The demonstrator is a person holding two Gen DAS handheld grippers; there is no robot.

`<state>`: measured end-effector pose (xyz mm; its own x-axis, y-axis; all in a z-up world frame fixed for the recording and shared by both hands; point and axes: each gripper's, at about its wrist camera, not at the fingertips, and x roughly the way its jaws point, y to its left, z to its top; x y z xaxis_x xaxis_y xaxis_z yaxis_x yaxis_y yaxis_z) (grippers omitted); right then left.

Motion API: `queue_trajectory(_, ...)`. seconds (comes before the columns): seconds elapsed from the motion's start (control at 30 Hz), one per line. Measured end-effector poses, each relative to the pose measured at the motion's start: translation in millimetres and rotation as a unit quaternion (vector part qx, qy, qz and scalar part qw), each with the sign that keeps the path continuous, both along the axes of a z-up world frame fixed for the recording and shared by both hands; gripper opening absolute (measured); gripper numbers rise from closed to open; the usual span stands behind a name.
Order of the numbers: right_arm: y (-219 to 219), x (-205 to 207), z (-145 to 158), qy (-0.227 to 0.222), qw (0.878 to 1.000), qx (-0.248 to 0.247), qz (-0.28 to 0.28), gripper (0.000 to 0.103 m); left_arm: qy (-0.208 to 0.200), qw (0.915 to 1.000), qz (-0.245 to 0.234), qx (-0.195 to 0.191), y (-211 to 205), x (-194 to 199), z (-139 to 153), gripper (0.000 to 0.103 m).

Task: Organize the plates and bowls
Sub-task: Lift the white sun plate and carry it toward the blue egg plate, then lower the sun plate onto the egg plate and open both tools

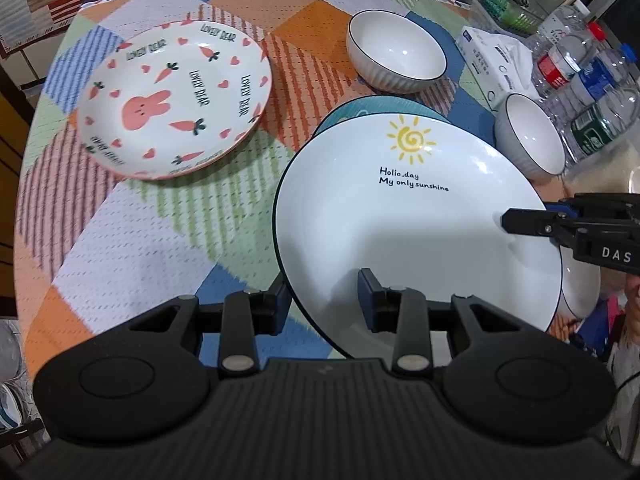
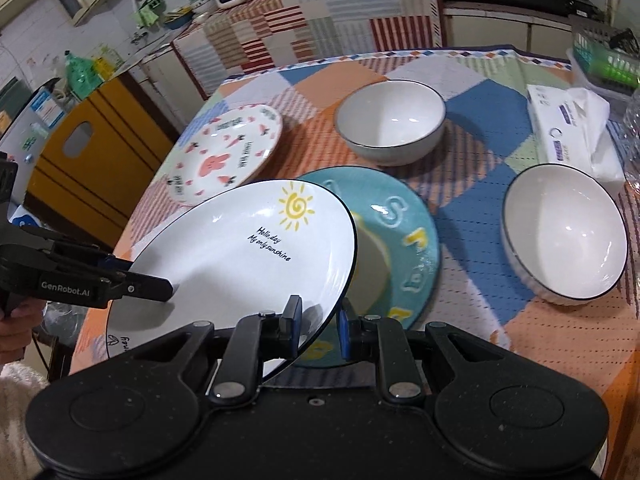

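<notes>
Both claws clamp the sun-printed plate (image 2: 240,248) above the desk (image 1: 132,236), left claw (image 1: 320,300) at its six o'clock rim, right claw (image 2: 320,320) angled downward.

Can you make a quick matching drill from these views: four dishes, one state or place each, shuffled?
Things:
1. sun plate
2. teal plate
3. rabbit plate
4. near bowl

States:
A. lies beside the tissue pack
B. partly under the lifted plate
C. gripped at its rim by both tools
D. alone at the table's far left

Pairs: 1-C, 2-B, 3-D, 4-A
</notes>
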<state>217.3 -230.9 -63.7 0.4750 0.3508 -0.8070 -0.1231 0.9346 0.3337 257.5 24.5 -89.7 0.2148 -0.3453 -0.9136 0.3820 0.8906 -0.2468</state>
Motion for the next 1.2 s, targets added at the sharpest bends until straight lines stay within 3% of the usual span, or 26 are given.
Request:
queue_trajectory(0.33, -27.3, 25.7, -27.6, 0.013, 1.000, 0.010, -0.016, 0.023, 0.005, 0.9999, -0.010, 0.012, -29.3, 20.2, -18.6, 0.033)
queue_trajectory(0.73, -30.3, 39.9, -39.4, 0.042, 0.999, -0.011, -0.019, 0.023, 0.021, 0.9991, -0.028, 0.024, -40.3, 23.8, -29.2, 0.033)
queue_trajectory(0.9, -16.8, 38.4, -35.2, 0.035, 0.997, -0.064, -0.006, 0.024, 0.051, 0.9985, -0.018, 0.010, -35.8, 23.4, -40.9, 0.034)
queue_trajectory(1.03, 9.8, 31.4, -33.6, 0.013, 0.986, -0.166, 0.004, 0.031, 0.032, 0.9989, -0.026, 0.023, -43.1, 16.3, -41.9, 0.033)
queue_trajectory(1.2, 4.7, 31.8, -40.2, 0.014, 0.986, -0.166, -0.022, 0.031, 0.023, 0.9987, -0.027, 0.037, -48.4, 16.5, -40.2, 0.033)
